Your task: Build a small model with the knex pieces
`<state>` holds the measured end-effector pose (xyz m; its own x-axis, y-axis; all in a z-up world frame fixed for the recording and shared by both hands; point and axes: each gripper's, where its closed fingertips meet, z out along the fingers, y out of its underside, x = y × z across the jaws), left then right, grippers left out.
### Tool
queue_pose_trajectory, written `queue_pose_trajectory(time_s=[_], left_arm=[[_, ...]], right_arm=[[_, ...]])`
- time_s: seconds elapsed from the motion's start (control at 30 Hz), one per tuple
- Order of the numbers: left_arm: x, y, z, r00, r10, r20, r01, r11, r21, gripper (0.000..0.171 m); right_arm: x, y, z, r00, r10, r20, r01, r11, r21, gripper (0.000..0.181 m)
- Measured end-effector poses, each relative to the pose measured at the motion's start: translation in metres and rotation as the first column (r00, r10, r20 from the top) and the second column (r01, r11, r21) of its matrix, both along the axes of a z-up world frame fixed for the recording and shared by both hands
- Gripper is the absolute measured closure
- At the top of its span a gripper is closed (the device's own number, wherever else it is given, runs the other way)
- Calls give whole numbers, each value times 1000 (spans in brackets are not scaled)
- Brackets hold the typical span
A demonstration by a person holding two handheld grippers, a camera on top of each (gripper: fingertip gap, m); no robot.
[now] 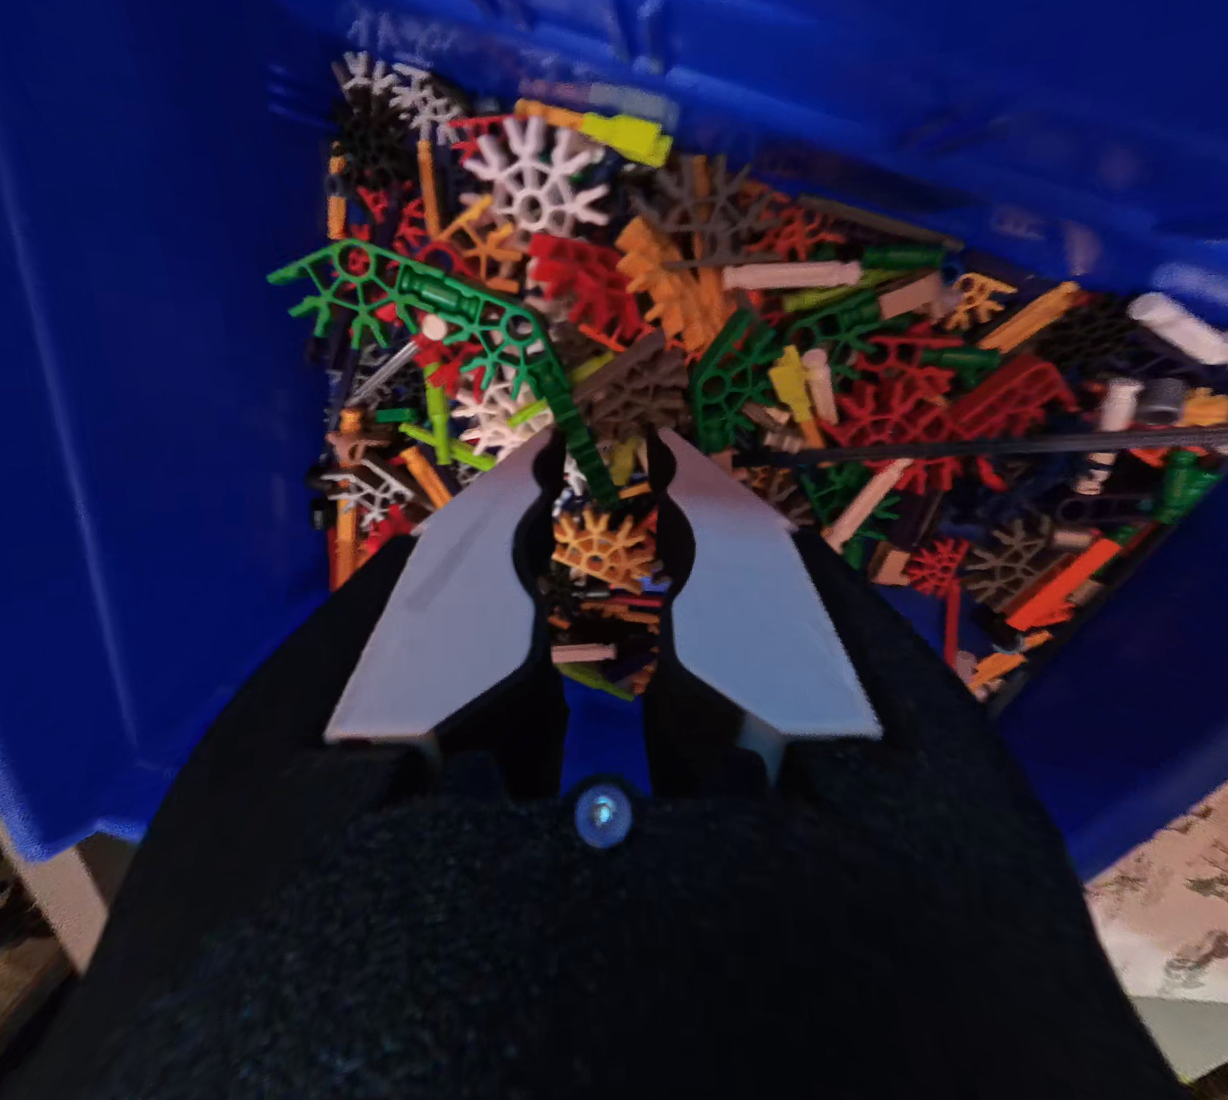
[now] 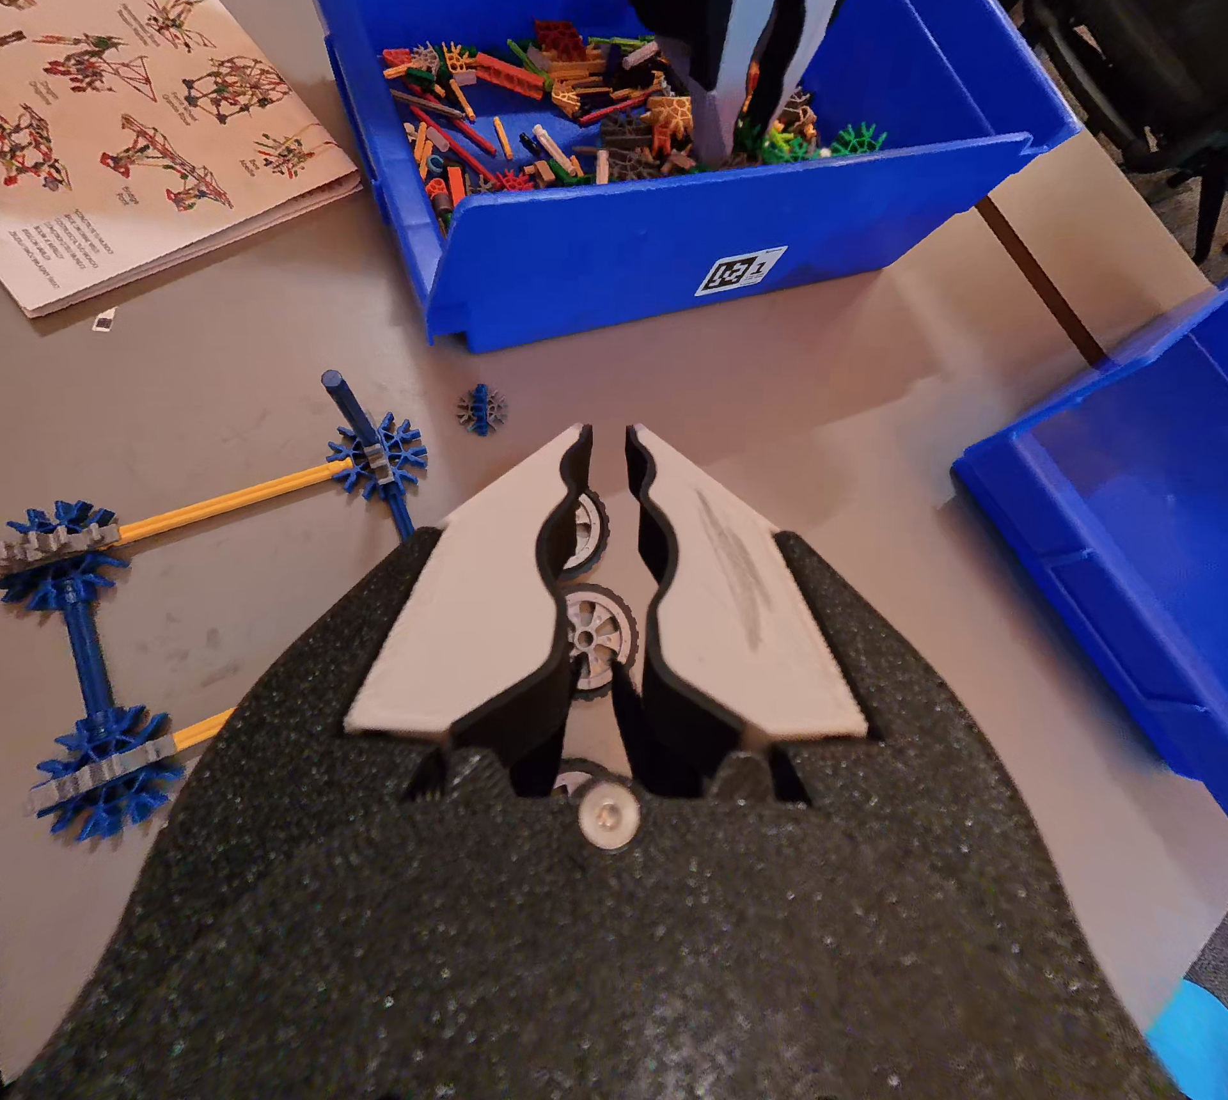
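My left gripper is open inside a blue bin, tips down among a pile of coloured plastic construction pieces. A large green connector panel runs its lower end between the jaws, and an orange connector lies below them. The right wrist view shows that gripper dipped into the bin. My right gripper hovers low over the table with its jaws a narrow gap apart and nothing between the tips. Small grey wheels lie on the table under it.
A blue-and-yellow rod assembly lies left of my right gripper, with a small grey-blue connector ahead. An open instruction booklet is far left. A second blue bin stands at right. A long black rod crosses the pile. About 20 centimeters separates my left fingertips from my right.
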<state>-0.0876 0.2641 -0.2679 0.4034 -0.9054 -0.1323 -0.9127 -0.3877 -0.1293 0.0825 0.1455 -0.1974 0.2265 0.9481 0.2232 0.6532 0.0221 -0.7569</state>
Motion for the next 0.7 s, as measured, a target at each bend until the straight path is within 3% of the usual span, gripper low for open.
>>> queue_pose_trajectory(time_s=[0.17,0.27,0.4,0.57,0.7], left_arm=[[16,-31,3,994,-61,89,71,991,-111,150],[15,-46,9,991,-92,99,107,982,-155,138],[4,-30,30,991,-50,120,59,996,-71,125],[-19,10,61,983,70,169,-87,992,94,124],[-36,24,62,975,150,161,-171,977,124,120]], right_arm=[[-1,-1,1,1000,5,-3,-5,1000,3,171],[-1,-1,1,1000,5,-1,-5,1000,3,171],[-1,-1,1,1000,6,-1,-6,1000,4,171],[-1,-1,1,1000,5,-2,-5,1000,5,172],[-1,-1,1,1000,6,0,-6,1000,5,171]])
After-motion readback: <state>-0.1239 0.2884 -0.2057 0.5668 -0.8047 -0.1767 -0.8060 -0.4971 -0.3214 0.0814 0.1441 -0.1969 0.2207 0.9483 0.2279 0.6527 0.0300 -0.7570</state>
